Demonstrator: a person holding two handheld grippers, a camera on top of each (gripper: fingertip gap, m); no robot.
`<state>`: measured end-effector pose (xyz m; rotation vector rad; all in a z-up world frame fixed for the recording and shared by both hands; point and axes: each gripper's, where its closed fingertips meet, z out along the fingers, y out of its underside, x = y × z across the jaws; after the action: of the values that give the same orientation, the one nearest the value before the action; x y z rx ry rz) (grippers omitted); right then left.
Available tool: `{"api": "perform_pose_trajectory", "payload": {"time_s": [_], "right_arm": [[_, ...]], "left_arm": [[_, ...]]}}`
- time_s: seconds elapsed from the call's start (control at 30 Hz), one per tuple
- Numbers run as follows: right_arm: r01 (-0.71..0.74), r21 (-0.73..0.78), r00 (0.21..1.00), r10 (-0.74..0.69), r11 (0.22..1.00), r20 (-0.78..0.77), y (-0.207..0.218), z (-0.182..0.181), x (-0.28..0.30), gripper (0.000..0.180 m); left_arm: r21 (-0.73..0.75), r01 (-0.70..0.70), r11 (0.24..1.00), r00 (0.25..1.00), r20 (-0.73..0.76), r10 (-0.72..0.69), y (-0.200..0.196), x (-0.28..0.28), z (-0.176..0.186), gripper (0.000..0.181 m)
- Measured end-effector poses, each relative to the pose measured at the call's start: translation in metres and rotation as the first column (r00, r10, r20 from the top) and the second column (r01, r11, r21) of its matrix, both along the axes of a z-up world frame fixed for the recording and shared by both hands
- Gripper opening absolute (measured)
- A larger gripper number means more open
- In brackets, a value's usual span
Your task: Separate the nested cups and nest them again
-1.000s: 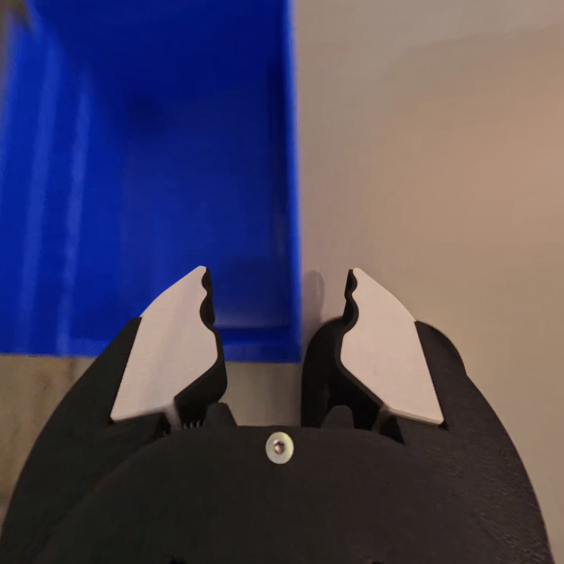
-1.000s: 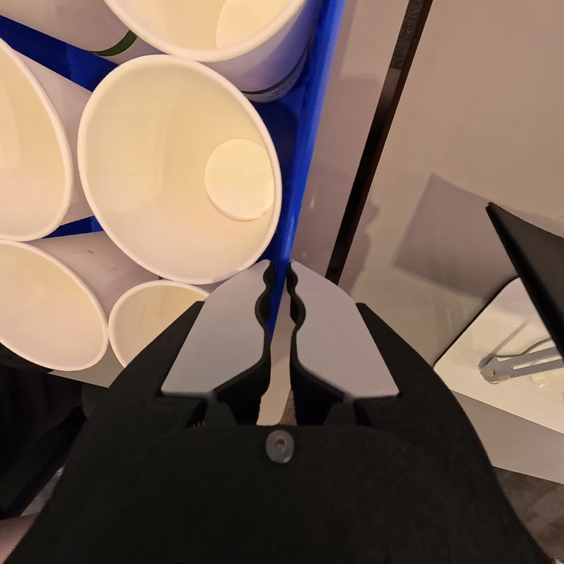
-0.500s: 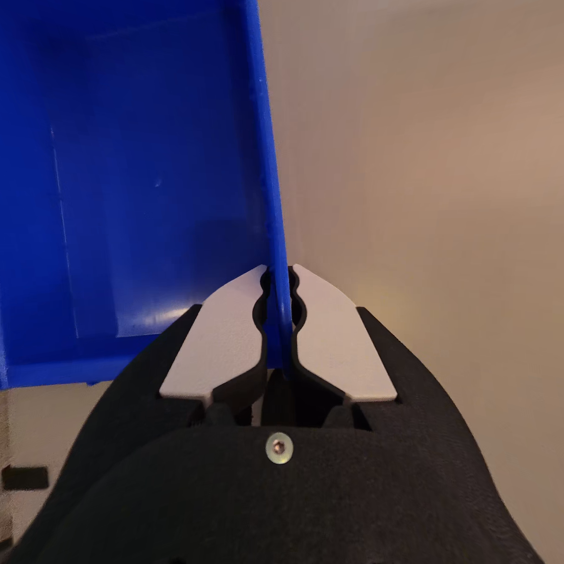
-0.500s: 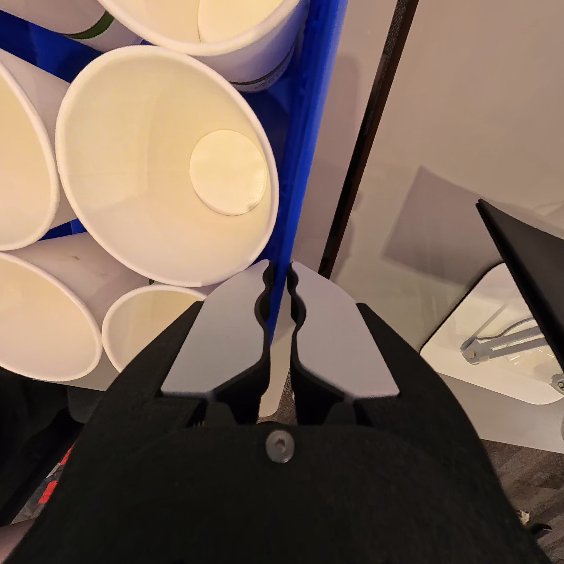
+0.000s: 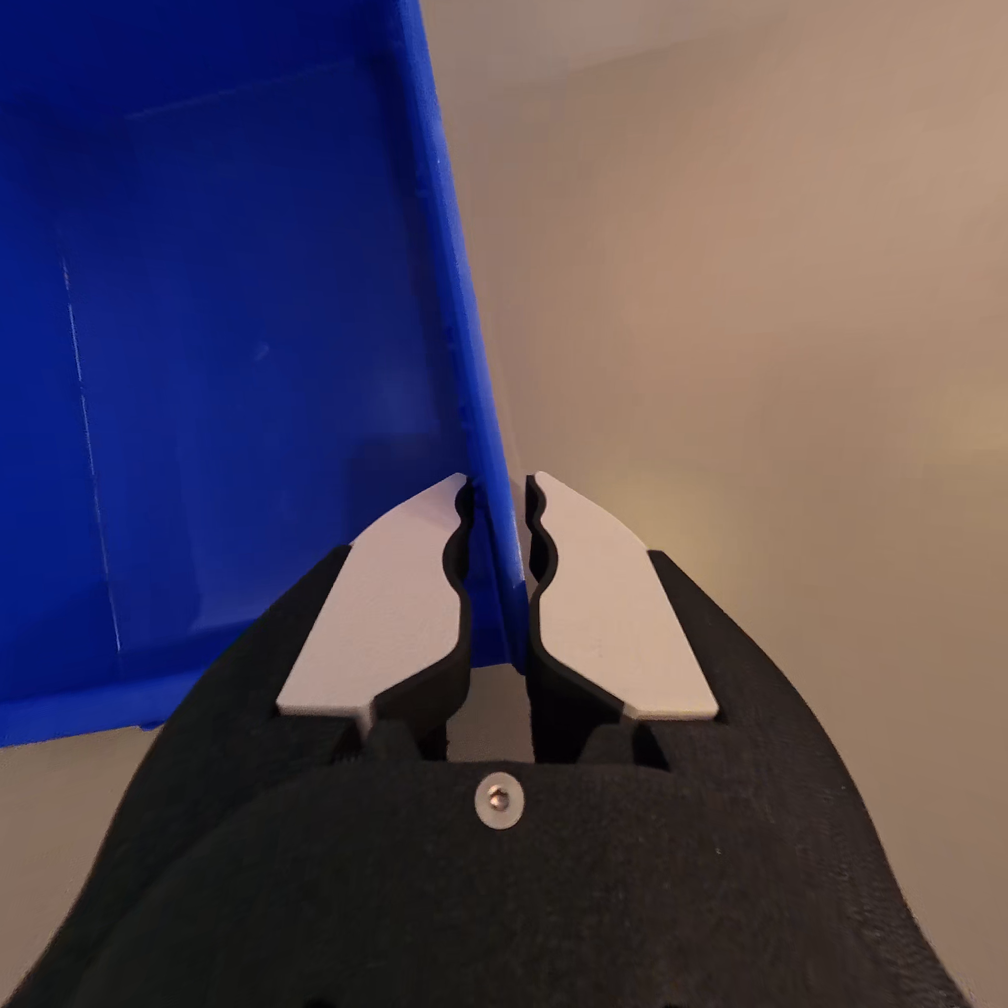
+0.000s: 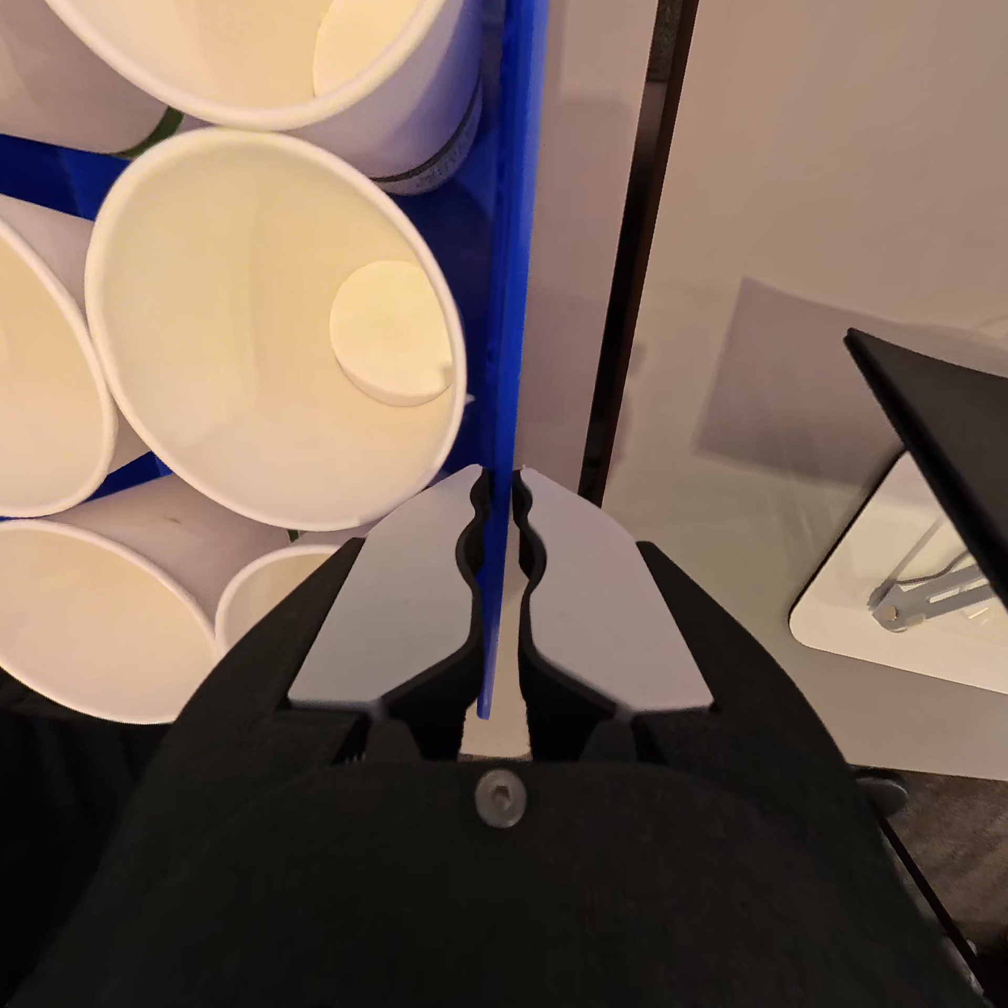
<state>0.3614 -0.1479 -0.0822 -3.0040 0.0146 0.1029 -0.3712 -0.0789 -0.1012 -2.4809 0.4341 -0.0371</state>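
While half a second ago both pairs of jaws pinched the blue bin (image 5: pixel 229 338), the left gripper (image 5: pixel 496 485) and right gripper (image 6: pixel 502 474) now stand slightly open around its wall, so the bin seems set down; the cups (image 6: pixel 262 349) crowd the left of the right wrist view, their printing unreadable

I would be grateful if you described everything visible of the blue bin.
The blue bin looks like smooth, thin-walled plastic. In the left wrist view its inside shows bare; in the right wrist view white paper cups crowd against its wall. The left gripper and right gripper each straddle a wall edge, with slight gaps showing beside it.
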Motion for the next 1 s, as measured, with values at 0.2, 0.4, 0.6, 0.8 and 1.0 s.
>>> {"api": "perform_pose_trajectory", "payload": {"time_s": [0.2,0.4,0.6,0.8,1.0], "right_arm": [[-0.069,-0.001,0.998,0.069,0.998,-0.001,0.003,-0.001,0.001,0.009],[-0.155,-0.009,0.988,0.154,0.988,-0.029,0.004,0.0,0.0,0.009],[-0.205,-0.023,0.978,0.204,0.978,-0.049,0.001,-0.002,-0.001,0.009],[-0.184,-0.059,0.979,0.177,0.981,-0.106,-0.004,-0.014,-0.007,0.009],[-0.137,-0.066,0.984,0.128,0.988,-0.122,-0.005,-0.025,-0.009,0.007]], "left_arm": [[-0.001,0.127,0.992,0.992,0.005,-0.127,-0.019,0.055,-0.001,0.021],[0.002,0.192,0.981,0.981,0.021,-0.192,-0.033,0.085,-0.001,0.022],[-0.004,0.231,0.973,0.973,0.029,-0.231,-0.043,0.102,-0.002,0.024],[-0.015,0.287,0.958,0.958,0.025,-0.287,-0.051,0.129,-0.002,0.031],[-0.015,0.329,0.944,0.944,0.026,-0.329,-0.057,0.154,-0.003,0.035]]}}
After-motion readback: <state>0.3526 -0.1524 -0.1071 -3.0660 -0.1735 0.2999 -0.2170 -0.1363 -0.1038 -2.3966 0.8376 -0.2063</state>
